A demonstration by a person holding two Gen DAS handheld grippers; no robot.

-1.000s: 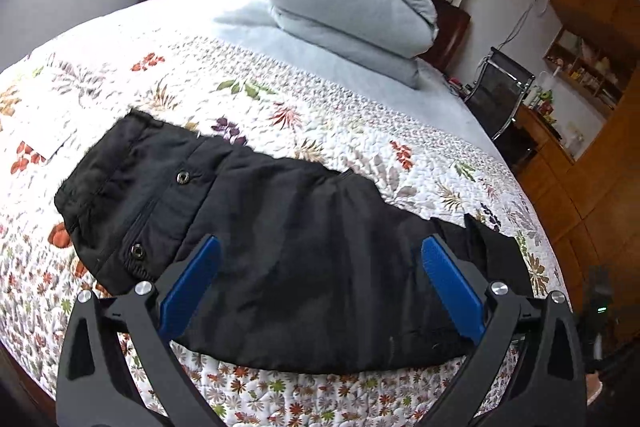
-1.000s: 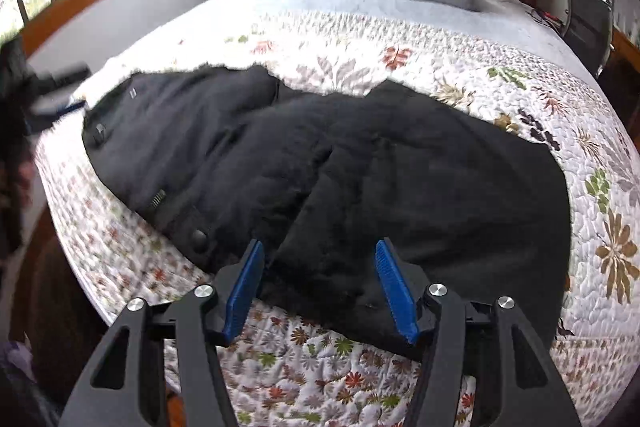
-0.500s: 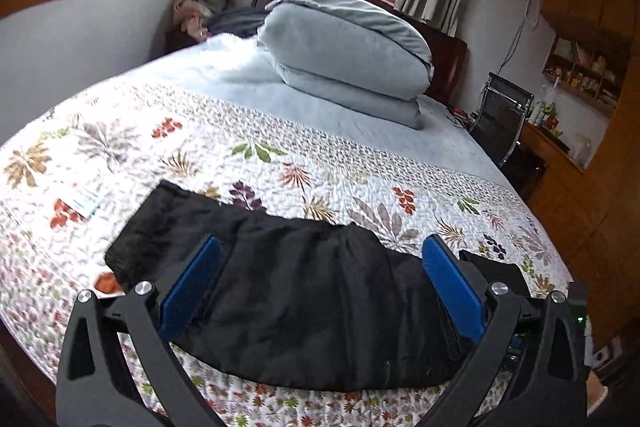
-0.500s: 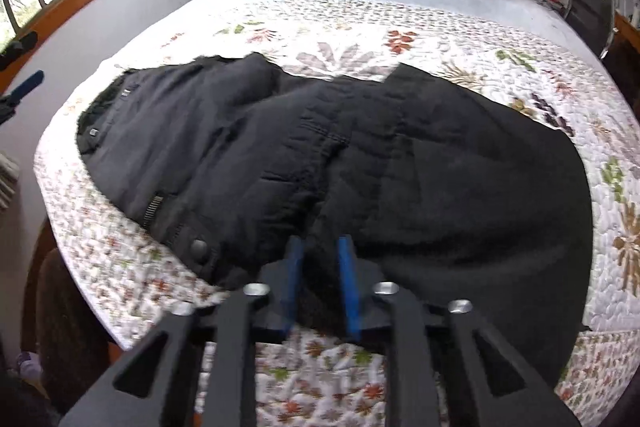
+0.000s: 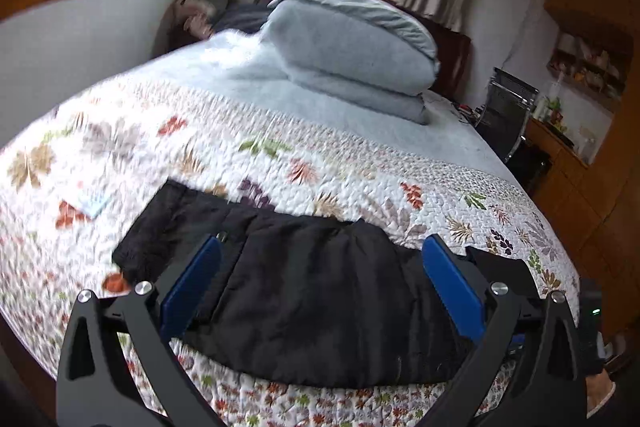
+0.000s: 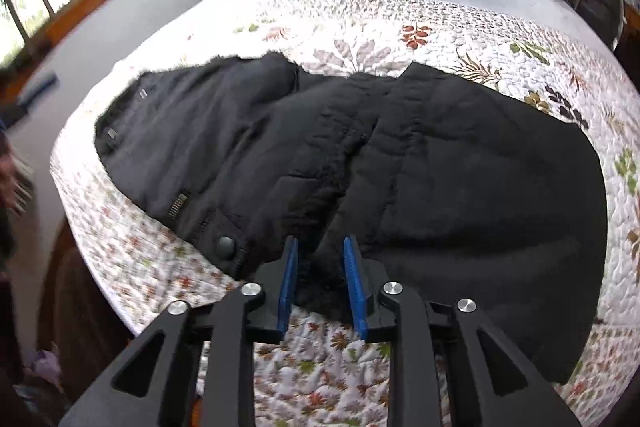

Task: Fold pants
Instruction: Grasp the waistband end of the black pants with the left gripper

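Fingers of the right gripper [image 6: 320, 267] are nearly closed, pinching a fold of the black pants [image 6: 400, 163] at the near edge of the bed [image 6: 400, 23]. The left gripper [image 5: 320, 279] is spread wide, grasping nothing, above the pants [image 5: 320, 299], which lie across the floral quilt [image 5: 280, 147]. Farther back, grey pillows [image 5: 352, 47] are stacked at the headboard.

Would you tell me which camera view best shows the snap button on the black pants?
The right wrist view: the snap button sits close and sharp on the black pants, just left of the right gripper. The left wrist view shows the pants, blurred, with no button discernible.
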